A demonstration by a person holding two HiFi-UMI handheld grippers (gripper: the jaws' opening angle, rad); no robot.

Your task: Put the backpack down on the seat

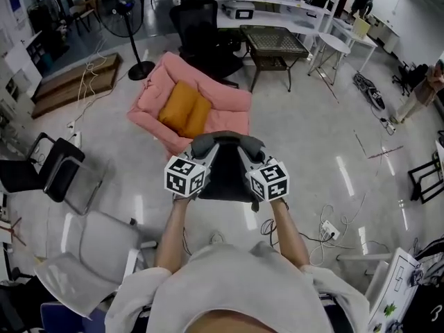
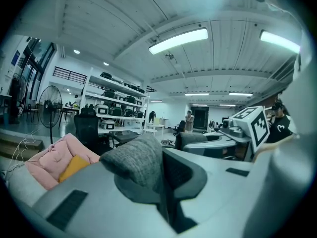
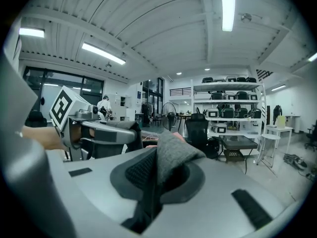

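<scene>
A dark backpack with a grey top hangs in front of me, held up between both grippers. My left gripper is shut on a grey fabric strap at the pack's top left. My right gripper is shut on the matching grey strap at the top right. The fabric bunches up out of each pair of closed jaws. The pink seat with an orange cushion stands on the floor just beyond the backpack; it shows low at the left in the left gripper view.
A black office chair and a dark wicker table stand behind the pink seat. A floor fan is at the back left. Grey and black chairs stand to my left. Cables and a power strip lie on the floor at right.
</scene>
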